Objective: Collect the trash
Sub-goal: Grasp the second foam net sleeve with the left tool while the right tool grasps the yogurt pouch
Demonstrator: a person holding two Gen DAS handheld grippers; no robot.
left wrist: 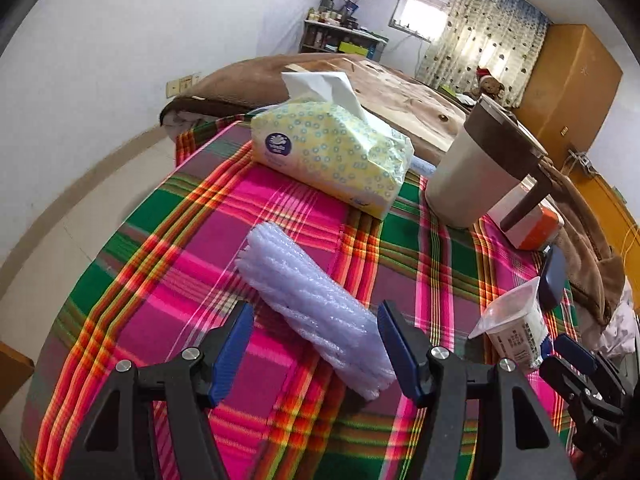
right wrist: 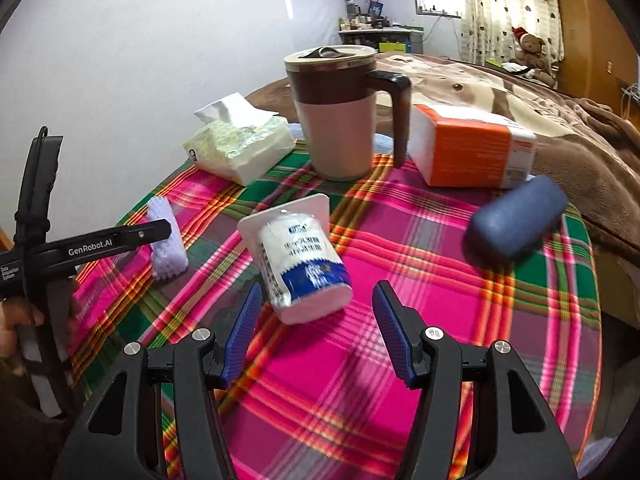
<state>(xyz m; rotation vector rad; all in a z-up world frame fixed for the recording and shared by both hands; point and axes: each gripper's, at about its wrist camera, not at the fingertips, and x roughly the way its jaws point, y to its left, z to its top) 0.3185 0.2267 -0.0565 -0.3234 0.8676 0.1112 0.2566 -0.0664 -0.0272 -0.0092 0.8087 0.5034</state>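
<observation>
A pale lilac bubble-wrap roll [left wrist: 316, 300] lies slantwise on the plaid tablecloth [left wrist: 160, 280]. My left gripper [left wrist: 316, 344] is open, its blue pads on either side of the roll's near end with no clear pressing. In the right wrist view the roll [right wrist: 168, 240] lies partly behind a black left finger [right wrist: 120, 240]. A white and blue yogurt cup [right wrist: 300, 264] lies on its side just beyond the tips of my open right gripper [right wrist: 316, 308], with nothing between its pads. The left wrist view has the cup [left wrist: 516, 328] at its right edge.
At the back of the table are a yellow tissue pack [left wrist: 332, 152], a beige and brown lidded mug [right wrist: 340, 108] and an orange and white box [right wrist: 472, 148]. A dark blue case [right wrist: 516, 216] lies to the right. A bed with a brown blanket [right wrist: 560, 112] is behind.
</observation>
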